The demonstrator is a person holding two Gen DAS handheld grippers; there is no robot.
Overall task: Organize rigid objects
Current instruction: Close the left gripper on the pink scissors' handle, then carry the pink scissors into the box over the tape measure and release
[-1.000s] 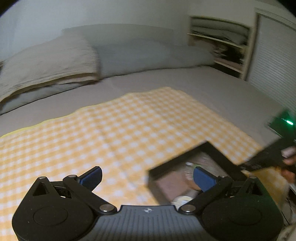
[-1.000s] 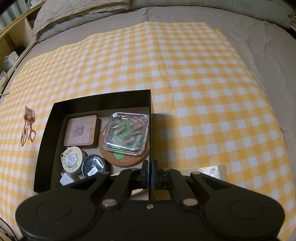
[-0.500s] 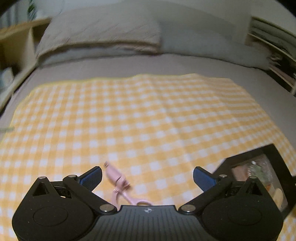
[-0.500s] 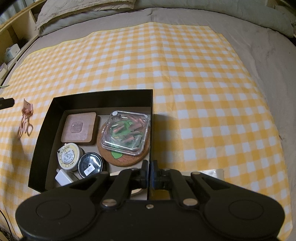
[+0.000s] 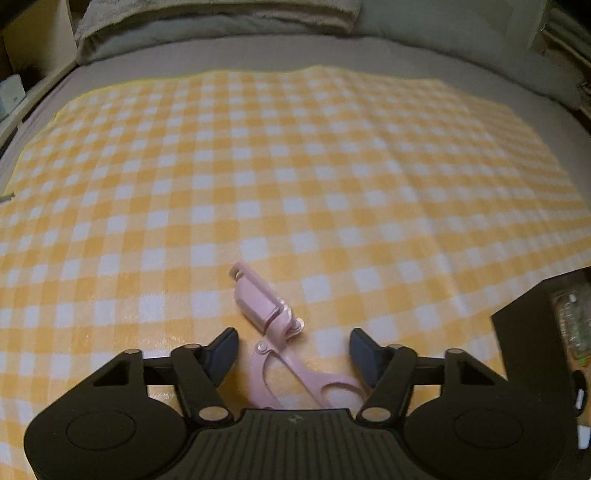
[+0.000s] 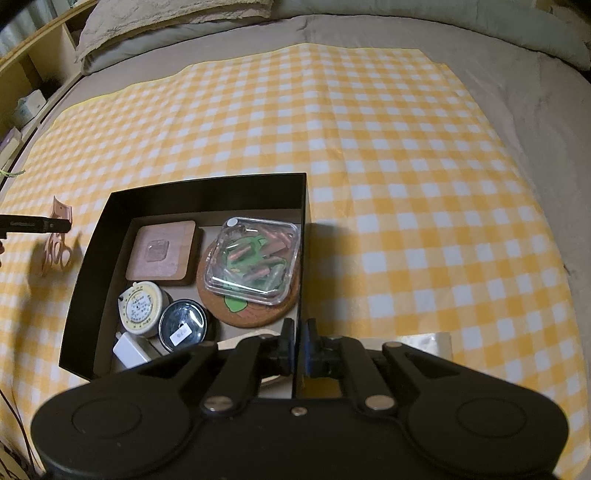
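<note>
One pink eyelash curler (image 5: 275, 332) between open left gripper (image 5: 293, 349) fingers

You had a yellow-and-white checked cloth (image 5: 295, 166) spread flat over the grey bedsheet (image 6: 535, 85); creases ran across it; grey pillows (image 5: 229, 22) sat along the head of the bed behind the cloth's far edge; a beige textured blanket (image 6: 173, 18) lay on top of the pillows at the left; a wooden shelf unit (image 6: 33, 85) stood just beside the bed on the left, with a pale box (image 6: 29, 107) on one of its shelves; a thin dark cable (image 6: 14, 417) ran along the cloth's near left edge.
</note>
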